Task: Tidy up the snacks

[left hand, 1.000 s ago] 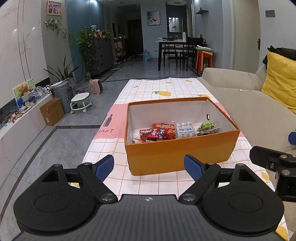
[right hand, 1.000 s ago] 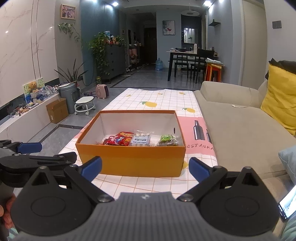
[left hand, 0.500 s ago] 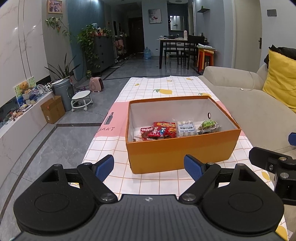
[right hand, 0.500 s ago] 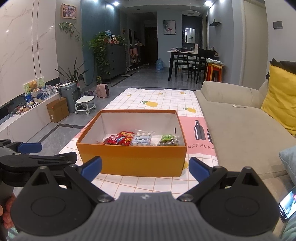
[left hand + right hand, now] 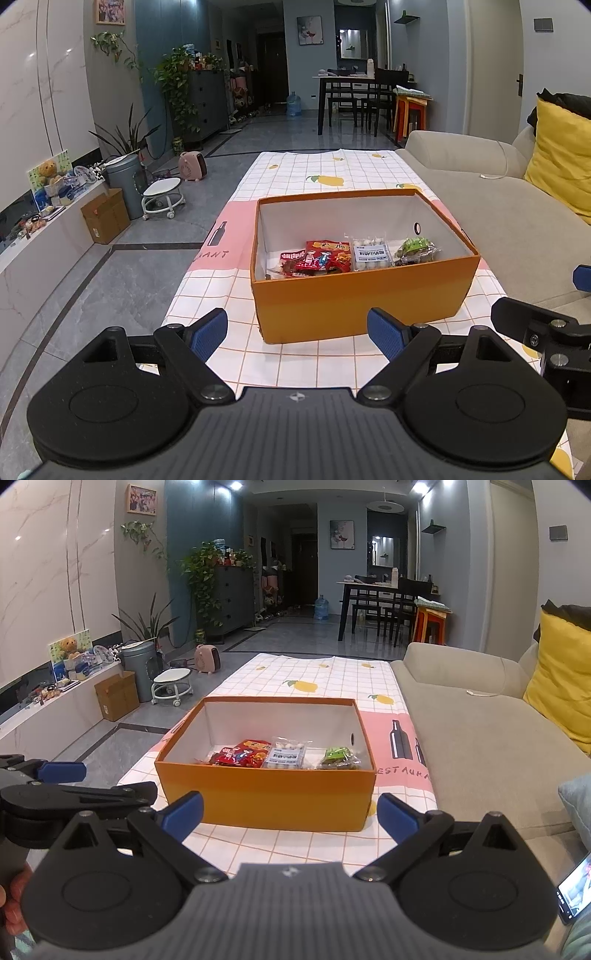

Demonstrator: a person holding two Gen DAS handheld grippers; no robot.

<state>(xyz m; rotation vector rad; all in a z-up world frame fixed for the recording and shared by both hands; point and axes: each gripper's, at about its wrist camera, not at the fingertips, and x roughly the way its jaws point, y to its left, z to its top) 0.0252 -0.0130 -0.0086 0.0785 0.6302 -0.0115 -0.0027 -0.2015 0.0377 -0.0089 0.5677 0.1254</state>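
An open orange box [image 5: 354, 299] [image 5: 266, 801] stands on the checked tablecloth. Inside lie red snack packets [image 5: 321, 256] [image 5: 243, 755], a clear pack of white balls [image 5: 371, 253] [image 5: 286, 753] and a green packet [image 5: 417, 249] [image 5: 340, 757]. My left gripper [image 5: 297, 332] is open and empty, just short of the box's near wall. My right gripper [image 5: 290, 812] is open and empty, also in front of the box. Each gripper shows at the edge of the other's view.
A beige sofa [image 5: 498, 206] with a yellow cushion [image 5: 561, 155] runs along the right of the table. The tablecloth [image 5: 325, 173] stretches beyond the box. A phone [image 5: 576, 890] lies at the lower right. A grey floor, a stool and a cardboard box are to the left.
Both views have shifted slightly; the box sits a little lower and closer in the frames. Both grippers stay open and empty.
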